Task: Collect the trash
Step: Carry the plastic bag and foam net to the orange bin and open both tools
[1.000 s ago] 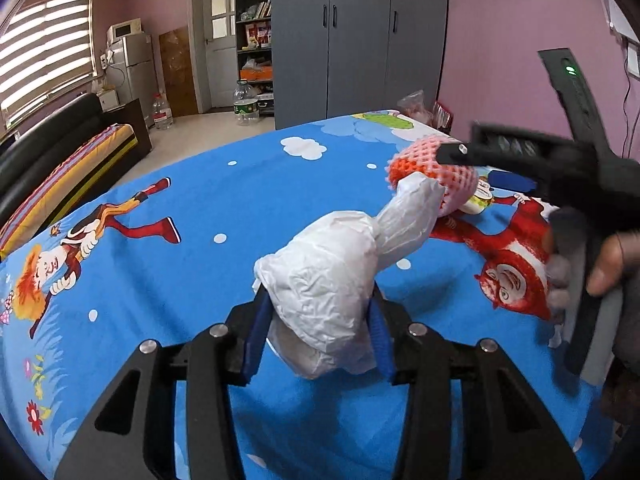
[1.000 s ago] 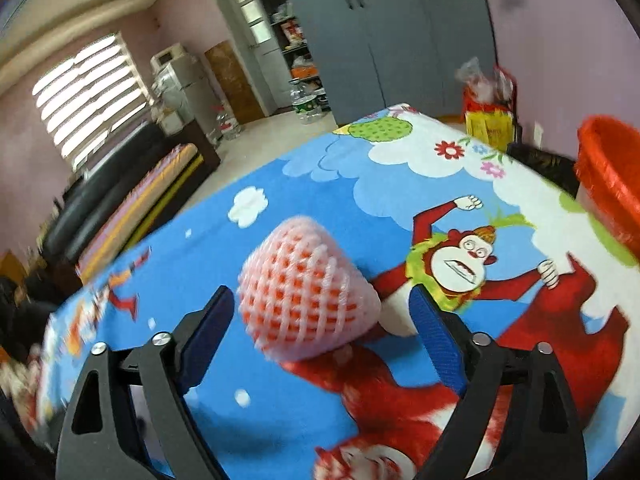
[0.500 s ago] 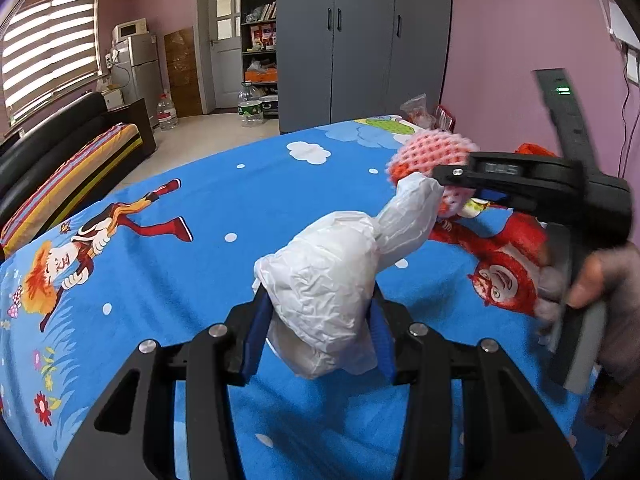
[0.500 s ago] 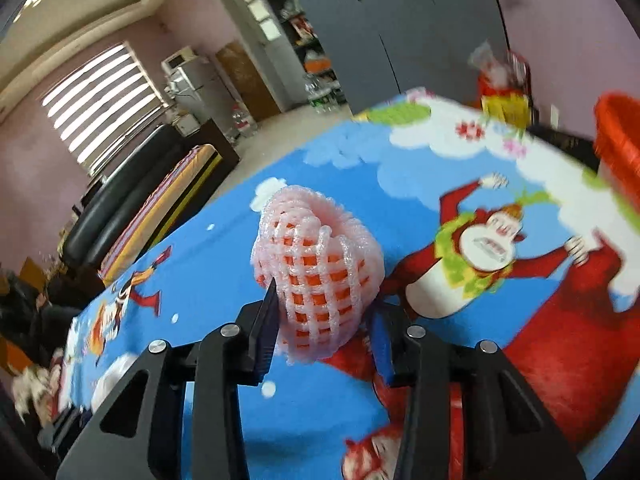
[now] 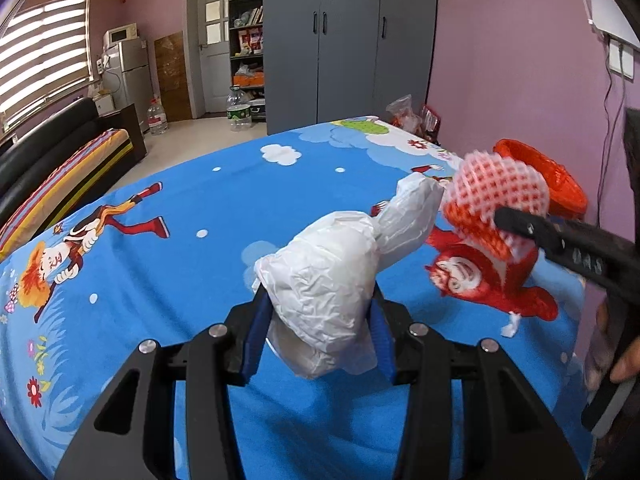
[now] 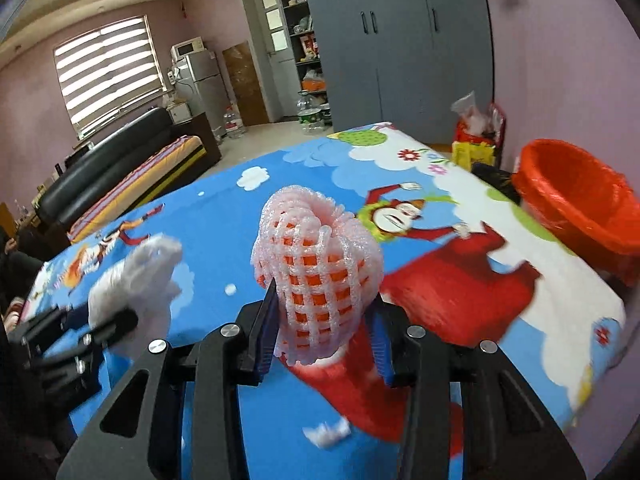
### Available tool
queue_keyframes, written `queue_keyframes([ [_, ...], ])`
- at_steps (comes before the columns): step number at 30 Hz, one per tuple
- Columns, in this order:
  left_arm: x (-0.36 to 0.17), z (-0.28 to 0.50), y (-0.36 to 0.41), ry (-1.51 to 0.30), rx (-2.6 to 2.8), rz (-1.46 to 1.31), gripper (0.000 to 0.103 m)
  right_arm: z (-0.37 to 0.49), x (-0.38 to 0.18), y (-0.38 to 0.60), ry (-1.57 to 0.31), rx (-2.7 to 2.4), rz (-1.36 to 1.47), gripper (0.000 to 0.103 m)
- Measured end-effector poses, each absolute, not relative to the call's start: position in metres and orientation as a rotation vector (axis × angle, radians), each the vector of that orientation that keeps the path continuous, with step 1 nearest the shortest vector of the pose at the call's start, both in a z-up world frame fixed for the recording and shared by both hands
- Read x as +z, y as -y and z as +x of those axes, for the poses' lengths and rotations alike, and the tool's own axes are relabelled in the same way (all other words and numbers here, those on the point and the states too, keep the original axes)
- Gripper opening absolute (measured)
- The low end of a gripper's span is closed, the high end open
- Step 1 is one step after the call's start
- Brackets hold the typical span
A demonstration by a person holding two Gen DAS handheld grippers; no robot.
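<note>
Here, the left gripper (image 5: 318, 334) pinches a crumpled white plastic bag (image 5: 332, 272) above the blue cartoon bedsheet (image 5: 192, 208). At two o'clock, the right gripper (image 6: 324, 336) clamps a pink foam fruit net (image 6: 316, 264). Farther off at two o'clock sits the red bin (image 6: 580, 208).

A crumpled white plastic bag (image 5: 332, 284), its twisted neck pointing up and away, and a pink foam fruit net (image 6: 316, 276) with an orange inside are each held above the bed, while a small white scrap (image 6: 328, 434) lies near the bed's near edge.
</note>
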State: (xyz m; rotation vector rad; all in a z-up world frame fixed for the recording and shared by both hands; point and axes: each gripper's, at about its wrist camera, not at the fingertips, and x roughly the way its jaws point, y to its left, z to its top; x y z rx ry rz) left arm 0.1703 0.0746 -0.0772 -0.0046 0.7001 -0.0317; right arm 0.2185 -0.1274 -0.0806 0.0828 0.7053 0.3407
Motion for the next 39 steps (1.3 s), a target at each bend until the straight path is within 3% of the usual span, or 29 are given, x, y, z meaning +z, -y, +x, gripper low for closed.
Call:
queue_keyframes([
  [39,-0.055,0.156,0.093,-0.663,-0.299,0.162,0.044,0.112,-0.079,0.285,-0.536,0.083,0.14,0.04],
])
